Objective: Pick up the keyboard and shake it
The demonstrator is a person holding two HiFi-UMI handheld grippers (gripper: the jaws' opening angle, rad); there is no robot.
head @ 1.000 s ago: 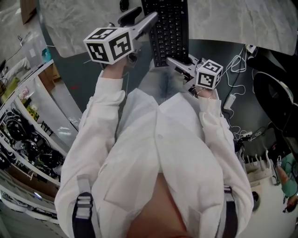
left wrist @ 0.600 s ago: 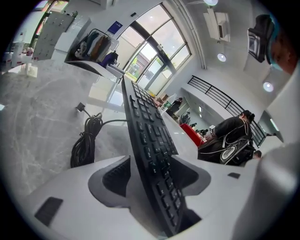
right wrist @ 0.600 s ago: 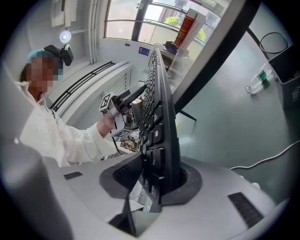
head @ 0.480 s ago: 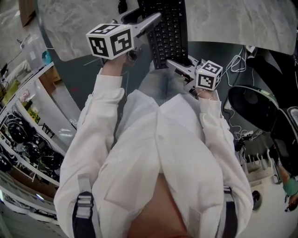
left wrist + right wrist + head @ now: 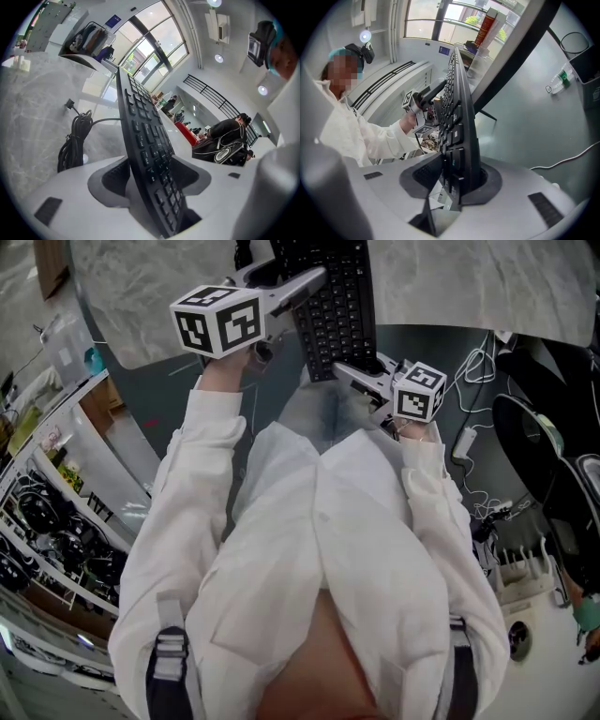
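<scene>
Left hand-held gripper (image 5: 150, 177) shifted, opening around keyboard (image 5: 337, 310); right hand-held gripper (image 5: 457, 180) apparently clamps it.

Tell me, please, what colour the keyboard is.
The keyboard is black, keys and frame alike; the left gripper view shows it best.

Left gripper (image 5: 302, 270) risen slightly toward the top edge of the head view, its jaws opening with the black keyboard (image 5: 336, 310) between them, keyboard shifted a little up and left.
</scene>
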